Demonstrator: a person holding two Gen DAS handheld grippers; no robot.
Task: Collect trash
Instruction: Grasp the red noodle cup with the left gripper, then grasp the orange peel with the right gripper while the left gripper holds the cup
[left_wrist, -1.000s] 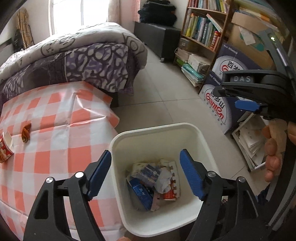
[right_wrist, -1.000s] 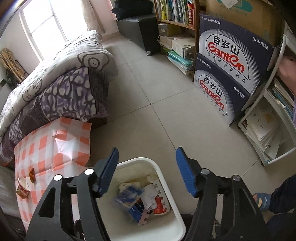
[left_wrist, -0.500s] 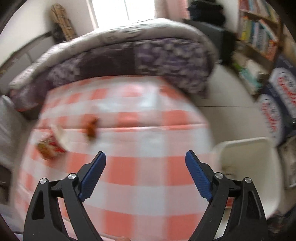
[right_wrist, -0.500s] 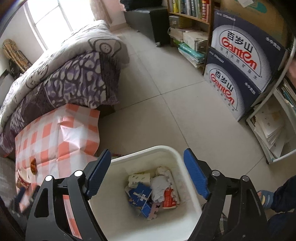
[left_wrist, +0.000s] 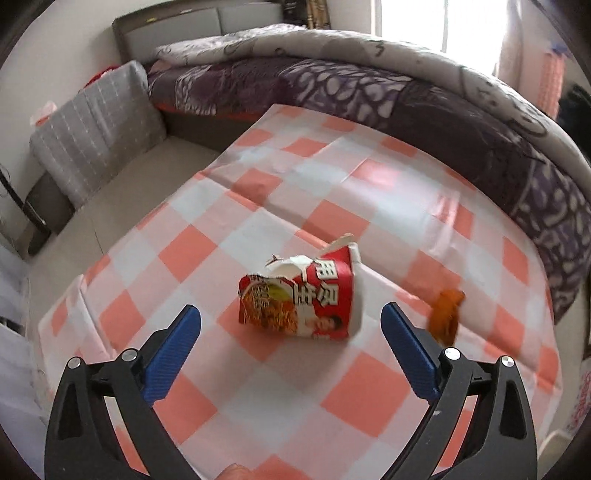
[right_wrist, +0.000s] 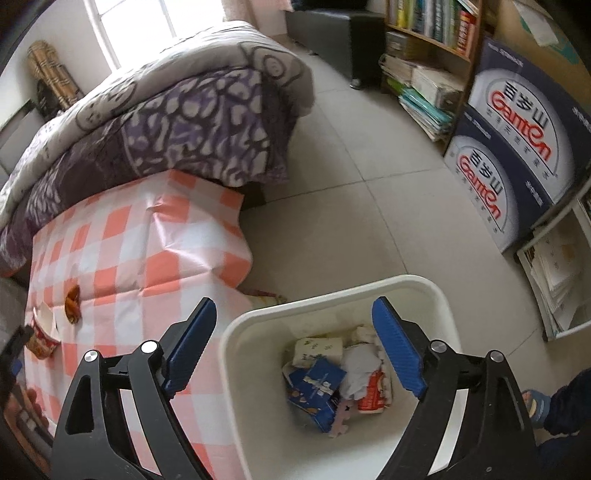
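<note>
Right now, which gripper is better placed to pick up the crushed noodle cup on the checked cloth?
Left. The left gripper is open with the noodle cup centred just ahead. The right gripper hangs open over the white bin, away from it.

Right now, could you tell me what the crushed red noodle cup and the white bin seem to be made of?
Crushed red noodle cup: apparently printed paper, glossy outside; its torn white rim creases like card.
White rectangular bin: probably moulded plastic, smooth, slightly shiny, with rounded corners and a rolled lip.
</note>
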